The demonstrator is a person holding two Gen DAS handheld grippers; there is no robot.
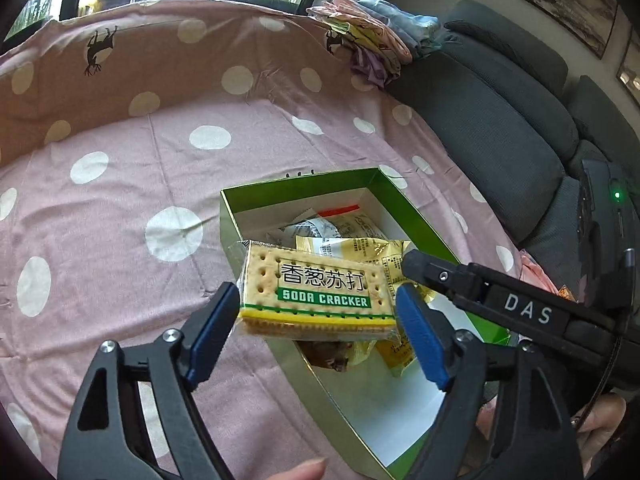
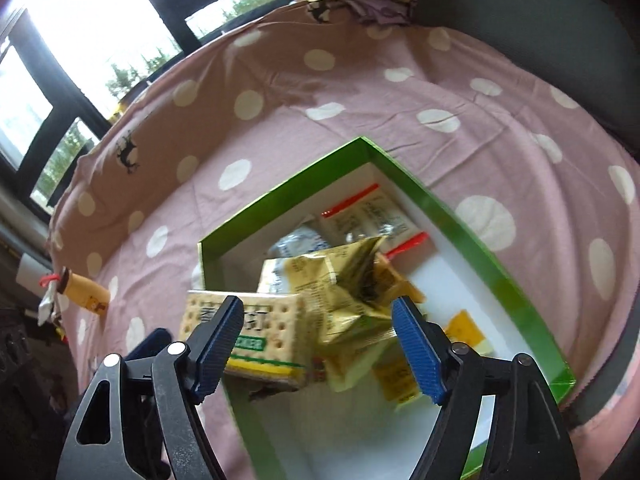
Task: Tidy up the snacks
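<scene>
Left tongs [image 1: 318, 316]: the two blue pads stand spread. A soda cracker packet [image 1: 316, 298] sits between them, above the near edge of the green box [image 1: 300, 184]. The left pad [image 1: 212, 336] is at the packet's left end; whether it touches cannot be told. The right pad [image 1: 420, 340] stands just clear of the packet's right end. The packet is not pinched.

Right tongs [image 2: 318, 344]: the blue pads stand spread. A crumpled gold wrapper [image 2: 352, 300] lies between them, blurred, over the box [image 2: 460, 220] interior. Neither pad presses on it. The cracker packet [image 2: 256, 332] shows behind the left pad [image 2: 218, 344], touching or overlapping the gold wrapper; which one cannot be told.

In the left wrist view, the tip of the right tongs [image 1: 416, 264] reaches in from the right, just beyond the left tongs' right pad, over the box.

Box contents, ahead of both tongs: a white packet with red ends [image 2: 372, 216] at the far corner, a silver packet [image 2: 300, 244] beside it, and yellow packets [image 1: 356, 250] nearer the pads. The box floor closest to the tongs is bare white.

The box rests on a pink cloth with white dots [image 1: 120, 200]. A grey sofa [image 1: 500, 120] lies to the right of the tongs, with folded cloths [image 1: 372, 40] stacked far ahead. A small yellow bottle-shaped object [image 2: 84, 290] lies on the cloth to the far left of the right tongs
</scene>
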